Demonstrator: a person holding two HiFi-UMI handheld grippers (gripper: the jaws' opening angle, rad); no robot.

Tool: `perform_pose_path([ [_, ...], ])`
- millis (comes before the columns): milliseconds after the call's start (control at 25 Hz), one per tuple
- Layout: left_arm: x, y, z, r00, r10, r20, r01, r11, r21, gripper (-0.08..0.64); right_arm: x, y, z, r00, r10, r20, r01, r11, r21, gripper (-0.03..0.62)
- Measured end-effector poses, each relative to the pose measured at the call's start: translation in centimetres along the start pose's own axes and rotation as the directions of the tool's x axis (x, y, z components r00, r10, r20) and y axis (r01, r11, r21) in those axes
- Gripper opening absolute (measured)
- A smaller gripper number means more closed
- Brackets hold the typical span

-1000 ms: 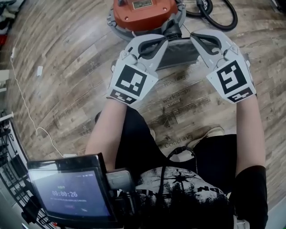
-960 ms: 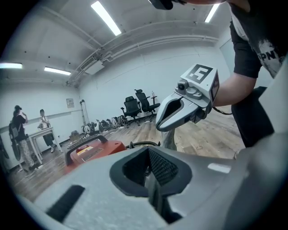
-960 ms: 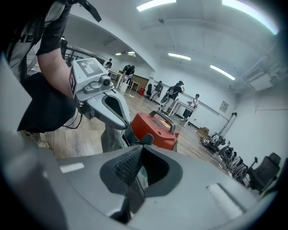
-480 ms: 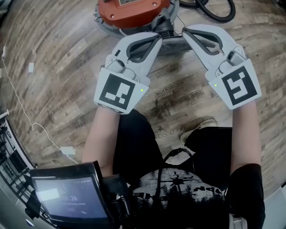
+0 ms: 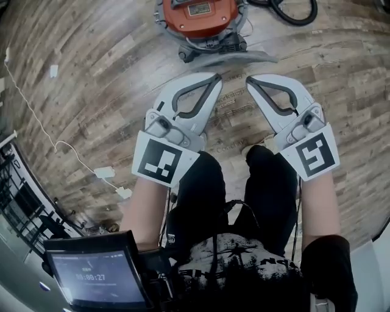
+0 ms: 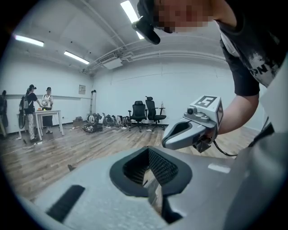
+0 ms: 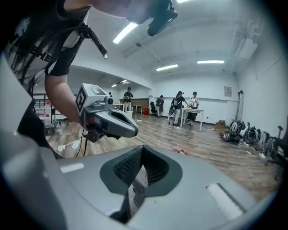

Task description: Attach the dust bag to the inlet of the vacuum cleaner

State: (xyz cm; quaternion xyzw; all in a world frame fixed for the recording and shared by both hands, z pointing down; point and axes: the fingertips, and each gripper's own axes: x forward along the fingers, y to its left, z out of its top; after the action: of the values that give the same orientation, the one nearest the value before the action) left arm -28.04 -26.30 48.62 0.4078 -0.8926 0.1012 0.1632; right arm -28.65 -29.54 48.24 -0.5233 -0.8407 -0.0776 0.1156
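The orange vacuum cleaner stands on the wooden floor at the top of the head view. The grey dust bag lies flat against its near side, by the dark inlet fitting. My left gripper and right gripper hang side by side well above the floor, nearer to me than the bag and apart from it. Both are shut with nothing between the jaws. In the left gripper view the shut jaws point across the room, with the right gripper beside them. The right gripper view shows its shut jaws and the left gripper.
A black hose coils right of the vacuum. A white cable with plug blocks trails over the floor at left. A tablet screen hangs at my chest. Office chairs and people at a table stand far off.
Both grippers have risen together from the dust bag's edges and drawn back toward me. The bag stays on the floor at the vacuum. The view now looks from higher up.
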Motion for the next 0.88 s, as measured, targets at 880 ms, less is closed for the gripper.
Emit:
perform_pose_path([
  [880,-22.4,0.8,28.7,0.972,0.075,0.224,-0.035,0.983,-0.178,0.002,-6.3,9.7,34.5,0.997,0.014,0.081,-0.015,1.000,0.013,0.006],
])
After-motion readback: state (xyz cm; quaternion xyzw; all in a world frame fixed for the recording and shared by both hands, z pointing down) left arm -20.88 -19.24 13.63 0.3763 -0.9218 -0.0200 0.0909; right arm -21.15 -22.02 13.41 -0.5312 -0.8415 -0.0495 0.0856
